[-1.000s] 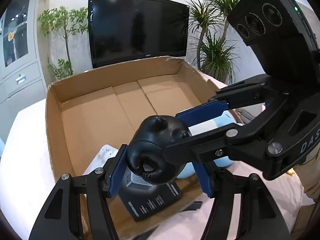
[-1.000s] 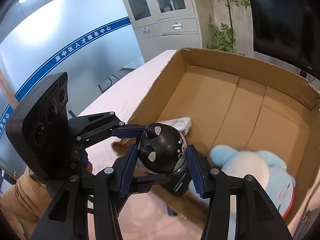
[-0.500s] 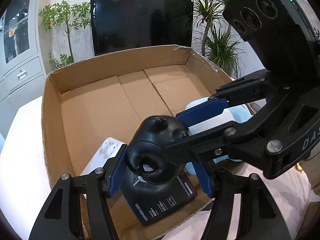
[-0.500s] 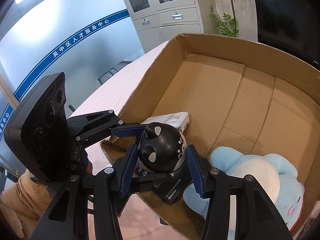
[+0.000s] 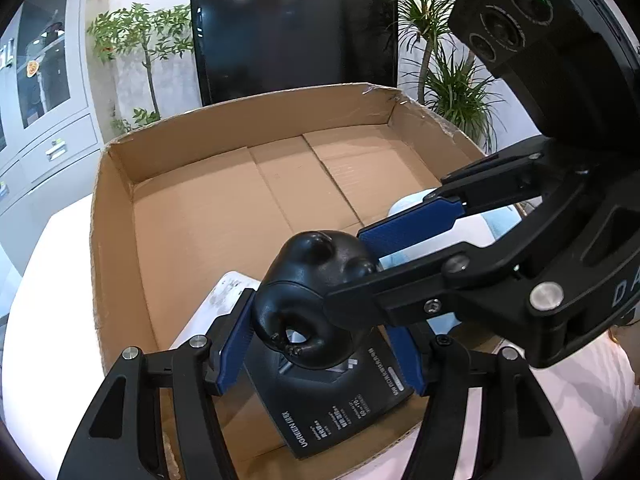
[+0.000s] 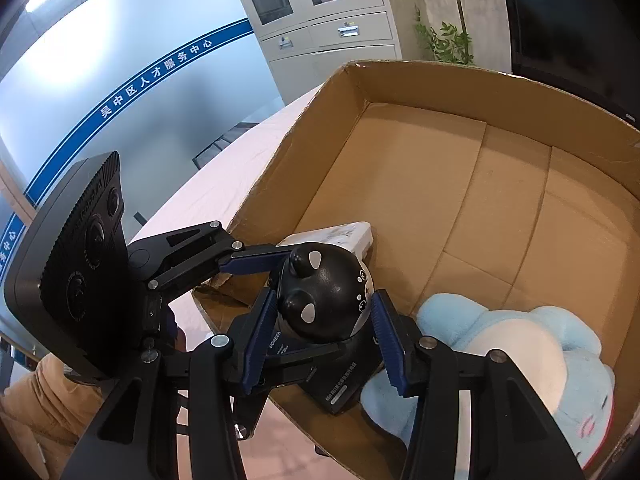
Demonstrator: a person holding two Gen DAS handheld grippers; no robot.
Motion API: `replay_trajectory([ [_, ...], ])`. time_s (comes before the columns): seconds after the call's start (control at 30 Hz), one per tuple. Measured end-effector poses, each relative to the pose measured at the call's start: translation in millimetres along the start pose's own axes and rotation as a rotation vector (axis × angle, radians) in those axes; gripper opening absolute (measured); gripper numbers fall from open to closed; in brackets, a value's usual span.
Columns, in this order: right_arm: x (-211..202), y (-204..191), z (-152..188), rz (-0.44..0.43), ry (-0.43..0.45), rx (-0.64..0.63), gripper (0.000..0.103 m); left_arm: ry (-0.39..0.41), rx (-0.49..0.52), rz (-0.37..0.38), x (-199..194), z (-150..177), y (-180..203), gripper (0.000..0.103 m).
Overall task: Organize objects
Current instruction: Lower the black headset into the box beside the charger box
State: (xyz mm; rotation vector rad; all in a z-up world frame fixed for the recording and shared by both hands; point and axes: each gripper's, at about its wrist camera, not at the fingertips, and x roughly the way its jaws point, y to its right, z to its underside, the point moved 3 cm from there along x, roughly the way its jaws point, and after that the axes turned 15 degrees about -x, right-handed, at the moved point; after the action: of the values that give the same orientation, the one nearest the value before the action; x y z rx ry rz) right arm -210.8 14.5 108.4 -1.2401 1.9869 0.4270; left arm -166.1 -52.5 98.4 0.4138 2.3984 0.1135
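A black round panda-shaped toy [image 5: 312,292] is held between both grippers above the near corner of an open cardboard box [image 5: 120,216]. My left gripper [image 5: 320,344] is shut on the toy from its ring end. My right gripper [image 6: 324,320] is shut on it from the side; the toy's white ears and face show in the right wrist view [image 6: 324,296]. Under the toy inside the box lie a black flat packet [image 5: 336,404] and a white box [image 5: 216,304]. A blue plush toy [image 6: 520,356] lies in the box's near right part.
A black TV screen [image 5: 292,36] and potted plants [image 5: 452,80] stand behind the box. The box [image 6: 480,184] rests on a pale pink table [image 6: 216,184]. Grey cabinets [image 6: 332,28] stand at the back left.
Both grippers carried the black toy forward over the box's near edge. The box and the items in it now show from higher up and closer.
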Motion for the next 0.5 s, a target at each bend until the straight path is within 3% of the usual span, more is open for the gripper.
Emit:
replay_trajectory([
  [0.5,46.2,-28.7,-15.6,-0.070,-0.031,-0.028,0.047,-0.015,-0.042,-0.068,-15.7,26.6,-48.0,0.061],
])
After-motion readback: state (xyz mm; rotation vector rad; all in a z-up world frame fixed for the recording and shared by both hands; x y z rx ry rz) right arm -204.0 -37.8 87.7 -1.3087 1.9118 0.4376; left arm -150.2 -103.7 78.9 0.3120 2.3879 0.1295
